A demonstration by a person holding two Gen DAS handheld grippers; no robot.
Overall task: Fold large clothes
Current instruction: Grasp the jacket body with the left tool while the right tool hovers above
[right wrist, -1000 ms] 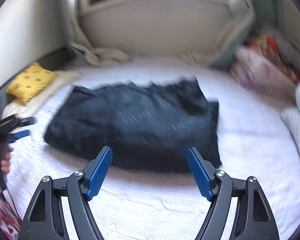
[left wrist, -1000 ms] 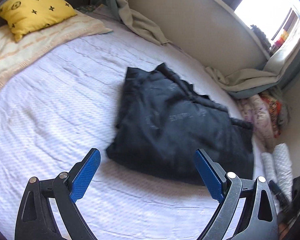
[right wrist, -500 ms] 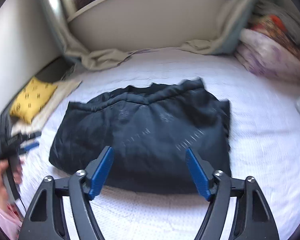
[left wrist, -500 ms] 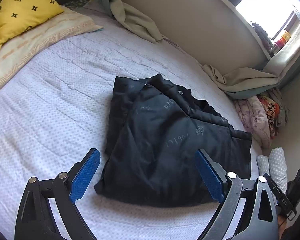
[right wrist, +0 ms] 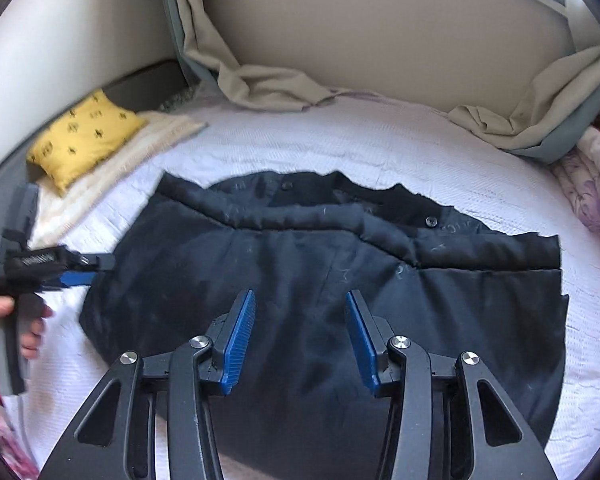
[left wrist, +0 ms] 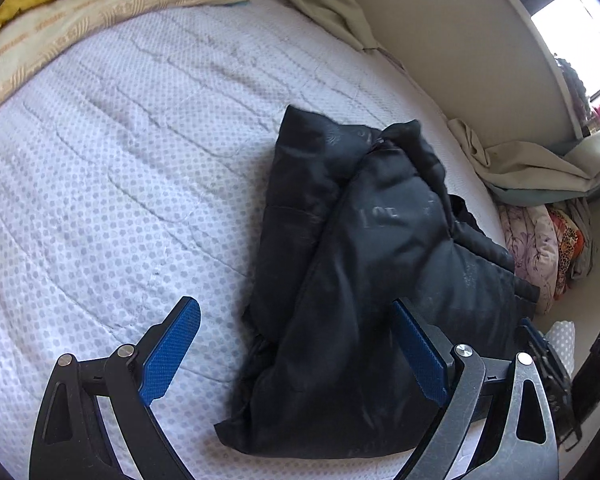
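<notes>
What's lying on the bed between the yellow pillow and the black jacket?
A cream blanket under the yellow pillow, then bare white mattress cover up to the black jacket, seen in the right wrist view.

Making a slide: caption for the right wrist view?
Open right gripper over a folded black jacket on the white bed.

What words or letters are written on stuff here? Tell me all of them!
"LOE": faint pale letters on the black jacket; the rest of that print is too blurred to read.
Black marks on the yellow pillow: a pattern of symbols, too blurred to read.
Label on the left gripper: too blurred to read.
</notes>
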